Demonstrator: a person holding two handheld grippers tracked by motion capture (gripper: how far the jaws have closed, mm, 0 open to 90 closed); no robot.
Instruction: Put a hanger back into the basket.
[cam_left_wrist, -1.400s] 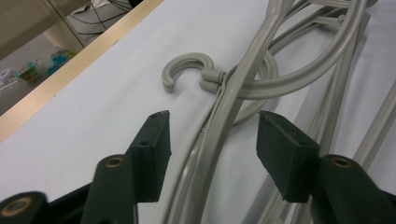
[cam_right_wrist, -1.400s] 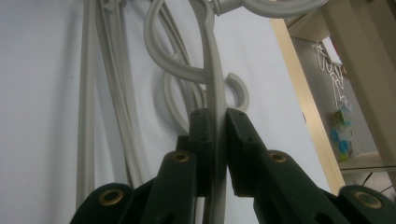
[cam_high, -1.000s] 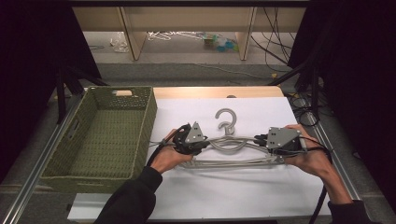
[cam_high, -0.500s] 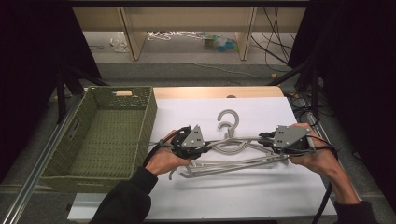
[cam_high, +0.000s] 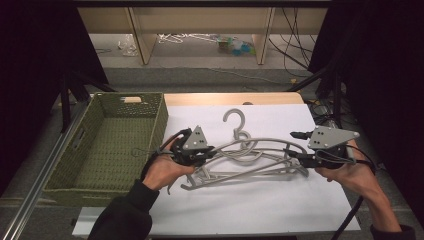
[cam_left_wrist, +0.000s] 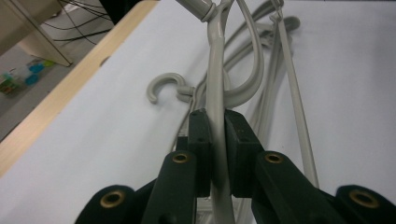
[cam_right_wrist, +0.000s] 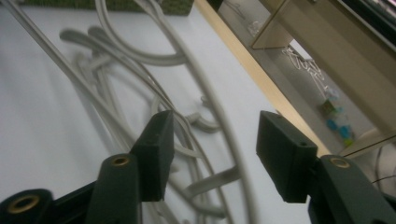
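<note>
Our left gripper (cam_left_wrist: 217, 154) grasps a grey hanger (cam_left_wrist: 215, 98) near the basket (cam_high: 107, 145); our right gripper (cam_right_wrist: 212, 154), jaws just opening, stands released around another hanger's arm (cam_right_wrist: 219, 121).

The hangers (cam_high: 250, 155) lie in a tangled bundle at the centre of the white sheet (cam_high: 260, 210). The basket (cam_high: 75, 175) stands at 9 o'clock of the bundle, just off the sheet's edge. The table's bare edge strip (cam_high: 270, 98) runs at 12 o'clock.
</note>
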